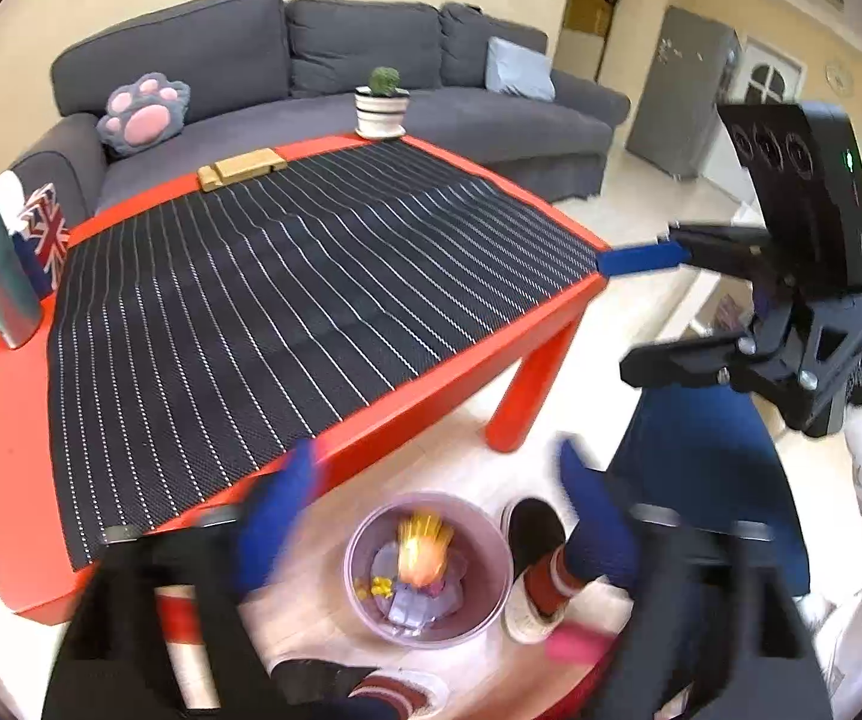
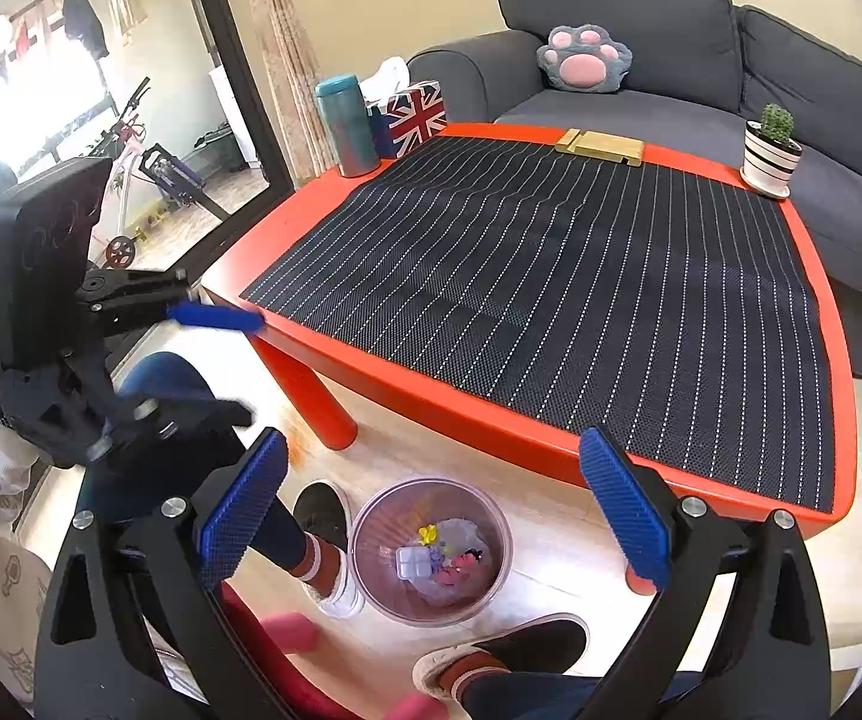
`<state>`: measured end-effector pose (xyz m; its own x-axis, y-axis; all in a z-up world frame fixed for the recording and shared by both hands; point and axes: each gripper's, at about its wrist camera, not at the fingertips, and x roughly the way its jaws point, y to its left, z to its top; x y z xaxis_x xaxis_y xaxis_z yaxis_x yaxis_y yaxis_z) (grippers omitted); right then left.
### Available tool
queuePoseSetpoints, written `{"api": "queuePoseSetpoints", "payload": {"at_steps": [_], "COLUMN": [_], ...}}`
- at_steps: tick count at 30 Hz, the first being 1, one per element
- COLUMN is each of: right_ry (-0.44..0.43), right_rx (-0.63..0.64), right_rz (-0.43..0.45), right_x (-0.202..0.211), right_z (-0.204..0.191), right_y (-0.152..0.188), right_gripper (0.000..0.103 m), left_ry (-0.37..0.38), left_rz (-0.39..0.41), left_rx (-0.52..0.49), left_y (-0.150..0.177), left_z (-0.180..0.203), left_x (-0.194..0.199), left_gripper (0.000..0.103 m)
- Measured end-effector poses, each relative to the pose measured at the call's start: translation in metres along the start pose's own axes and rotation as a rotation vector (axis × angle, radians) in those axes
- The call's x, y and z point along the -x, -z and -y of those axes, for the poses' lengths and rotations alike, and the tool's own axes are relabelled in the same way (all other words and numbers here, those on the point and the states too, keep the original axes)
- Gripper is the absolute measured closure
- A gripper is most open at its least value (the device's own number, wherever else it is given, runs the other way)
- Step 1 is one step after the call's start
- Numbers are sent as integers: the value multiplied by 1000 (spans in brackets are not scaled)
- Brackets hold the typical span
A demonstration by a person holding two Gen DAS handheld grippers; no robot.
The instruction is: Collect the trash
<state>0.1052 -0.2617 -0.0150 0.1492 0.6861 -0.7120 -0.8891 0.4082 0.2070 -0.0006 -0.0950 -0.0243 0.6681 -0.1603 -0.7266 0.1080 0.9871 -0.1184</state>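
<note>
Both the left gripper (image 1: pixel 437 510) and right gripper (image 2: pixel 431 510) hang with jaws spread, empty, over the trash bin (image 2: pixel 431 558) on the pale floor (image 2: pixel 557 546). Beyond stands the red table (image 2: pixel 323 192) with its striped mat (image 2: pixel 551 264), then the grey sofa (image 2: pixel 671 18).

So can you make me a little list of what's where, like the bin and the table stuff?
bin: trash bin on the floor by the red table, wrappers inside
falling: blurred orange-yellow piece over the bin
left tongs: open, above the bin
right tongs: open, empty
table top: striped mat, cactus pot, wooden block, teal bottle, flag tissue box
</note>
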Motion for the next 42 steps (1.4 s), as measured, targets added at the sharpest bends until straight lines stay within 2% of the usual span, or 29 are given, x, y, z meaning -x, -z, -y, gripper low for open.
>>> {"api": "queuePoseSetpoints", "payload": {"at_steps": [2, 16, 24, 36, 40, 42], "right_ry": [0, 11, 85, 217, 232, 238], "right_rx": [0, -7, -1, 21, 21, 19], "right_rz": [-1, -9, 7, 69, 75, 78], "right_x": [0, -9, -12, -19, -26, -29], "right_z": [0, 0, 2, 19, 28, 31], "right_y": [0, -1, -12, -61, -78, -86], "right_gripper": [7, 4, 3, 3, 3, 3], "left_ry": [-11, -28, -54, -151, -158, -193], "left_rz": [4, 10, 40, 92, 132, 144], "left_rx": [9, 64, 94, 120, 138, 151], "left_y": [-1, 1, -4, -37, -50, -57], "left_z": [-2, -13, -26, -62, -80, -88], "left_x": [1, 1, 4, 7, 7, 6], "left_gripper": [11, 8, 8, 8, 7, 7]}}
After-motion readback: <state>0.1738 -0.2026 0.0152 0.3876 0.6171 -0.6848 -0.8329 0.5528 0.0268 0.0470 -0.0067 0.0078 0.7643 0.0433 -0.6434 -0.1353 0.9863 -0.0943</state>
